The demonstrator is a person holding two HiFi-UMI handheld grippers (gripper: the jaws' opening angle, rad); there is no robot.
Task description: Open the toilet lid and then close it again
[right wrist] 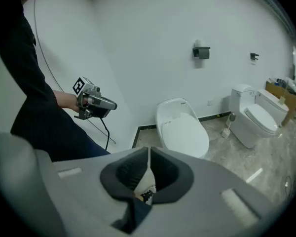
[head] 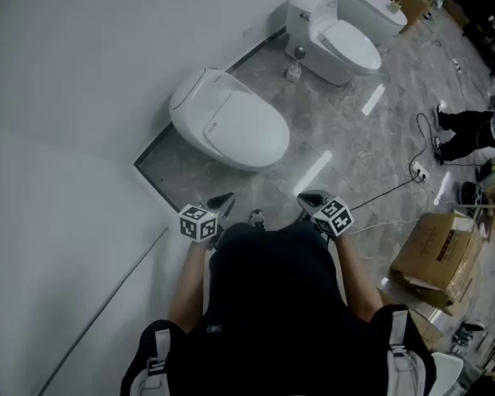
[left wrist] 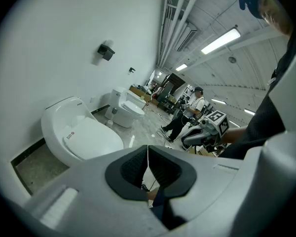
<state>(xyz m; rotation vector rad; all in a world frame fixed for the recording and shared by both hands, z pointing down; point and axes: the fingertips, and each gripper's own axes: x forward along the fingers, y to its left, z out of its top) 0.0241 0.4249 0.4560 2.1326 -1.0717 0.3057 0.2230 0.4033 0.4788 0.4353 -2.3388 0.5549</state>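
toilet lid [head: 235,126]: glossy white | floor [head: 346,151]: grey, veined marble pattern | wall [head: 82,56]: plain white | left gripper [head: 222,200], right gripper [head: 313,197]: grey and black, with black-and-white square markers | cardboard box [head: 436,254]: brown

Left gripper [left wrist: 148,154] jaws closed, empty, toilet [left wrist: 79,137] lid down ahead
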